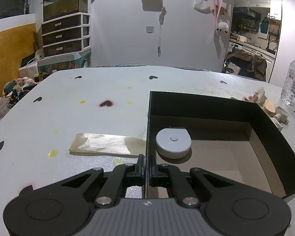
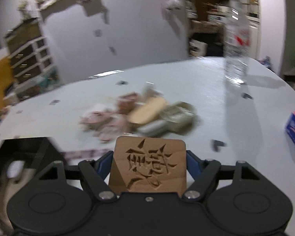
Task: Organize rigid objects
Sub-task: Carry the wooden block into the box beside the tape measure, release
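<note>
The black box's (image 1: 206, 106) left wall is being pinched by the left gripper (image 1: 147, 169) at 6 o'clock, while a carved wooden tile (image 2: 150, 165) is being clamped by the right gripper (image 2: 149, 163).

Left wrist view: low over table (image 1: 88, 118), close on box (image 1: 206, 106) wall, facing back wall. Right wrist view: higher, tilted, blurred, facing clutter pile (image 2: 143, 114). Shared: box (image 2: 25, 153), pile (image 1: 269, 106), bottle (image 1: 292, 78).

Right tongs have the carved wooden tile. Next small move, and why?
Probably swing the right tongs left toward the black box and lower the carved wooden tile in. The left tongs already pinch the box wall, steadying it, and only a grey tape measure occupies the floor.
</note>
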